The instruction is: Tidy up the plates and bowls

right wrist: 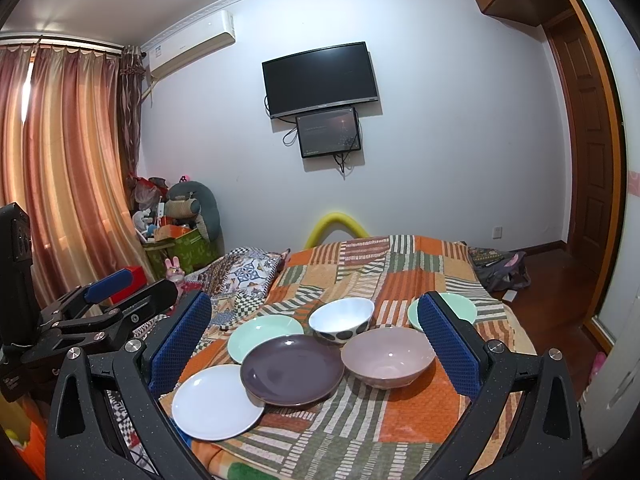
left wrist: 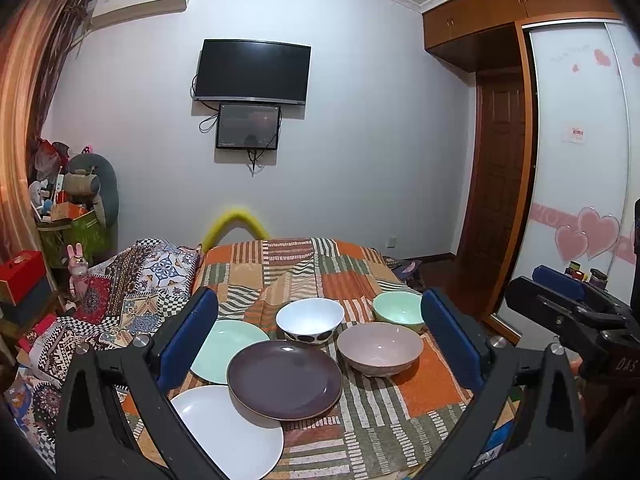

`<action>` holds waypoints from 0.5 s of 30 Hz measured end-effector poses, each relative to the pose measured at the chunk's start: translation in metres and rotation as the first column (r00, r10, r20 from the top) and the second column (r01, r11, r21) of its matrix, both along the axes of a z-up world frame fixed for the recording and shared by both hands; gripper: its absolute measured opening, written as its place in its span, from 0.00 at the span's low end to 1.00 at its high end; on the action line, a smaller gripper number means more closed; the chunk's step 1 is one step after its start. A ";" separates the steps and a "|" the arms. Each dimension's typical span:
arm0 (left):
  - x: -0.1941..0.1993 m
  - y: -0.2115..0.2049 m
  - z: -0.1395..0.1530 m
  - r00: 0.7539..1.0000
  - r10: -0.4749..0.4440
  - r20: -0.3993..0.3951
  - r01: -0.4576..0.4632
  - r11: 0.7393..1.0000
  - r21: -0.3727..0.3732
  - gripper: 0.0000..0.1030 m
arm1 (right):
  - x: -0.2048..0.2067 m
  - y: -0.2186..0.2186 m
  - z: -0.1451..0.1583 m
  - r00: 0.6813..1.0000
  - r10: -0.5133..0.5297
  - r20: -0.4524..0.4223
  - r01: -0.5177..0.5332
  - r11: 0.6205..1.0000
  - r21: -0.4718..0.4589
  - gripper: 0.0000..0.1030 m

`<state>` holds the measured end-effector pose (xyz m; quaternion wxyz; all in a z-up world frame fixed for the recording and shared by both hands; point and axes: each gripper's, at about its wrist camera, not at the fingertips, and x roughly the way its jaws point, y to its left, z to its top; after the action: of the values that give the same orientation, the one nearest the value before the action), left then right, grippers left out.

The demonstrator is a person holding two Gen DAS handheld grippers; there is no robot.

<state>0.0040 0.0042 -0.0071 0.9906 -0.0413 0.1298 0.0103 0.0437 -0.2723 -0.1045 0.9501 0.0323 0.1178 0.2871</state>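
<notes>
Patchwork bedspread [right wrist: 420,272] under a wall TV [right wrist: 320,78], curtains [right wrist: 60,152] off left, purple plate [right wrist: 292,368] overlapping the white plate [right wrist: 216,400] and mint plate [right wrist: 264,334], pink bowl [right wrist: 386,356] beside it, all ahead of the left gripper [left wrist: 320,344] and right gripper [right wrist: 314,344], both hovering spread wide, gripping nothing

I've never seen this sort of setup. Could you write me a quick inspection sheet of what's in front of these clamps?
Surface: patchwork blanket, striped, rumpled.
Job's things: white plate, purple plate overlapping the white one, green plate; spotted bowl, pink bowl, green bowl. None stacked.
Clutter: nothing seen among the dishes.
Grippers: left hand-held gripper and right hand-held gripper open, empty.
Cables: dangling under the small screen.
Surroundings: television, curtains, piled boxes.
</notes>
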 end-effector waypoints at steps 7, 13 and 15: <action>0.000 0.002 0.000 1.000 -0.003 -0.002 0.003 1.000 -0.006 1.00 | 0.001 -0.001 0.000 1.000 0.000 -0.001 0.000 1.000 0.000 1.00; 0.000 0.002 0.001 1.000 -0.003 -0.002 0.003 1.000 -0.007 1.00 | 0.002 -0.002 -0.002 1.000 0.000 -0.005 0.000 1.000 0.002 1.00; 0.000 0.002 0.001 1.000 -0.003 -0.004 0.003 1.000 -0.008 1.00 | 0.002 -0.002 -0.002 1.000 0.000 -0.004 0.000 1.000 0.001 1.00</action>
<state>0.0041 0.0057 -0.0065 0.9902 -0.0451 0.1317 0.0083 0.0460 -0.2747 -0.1069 0.9499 0.0334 0.1195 0.2869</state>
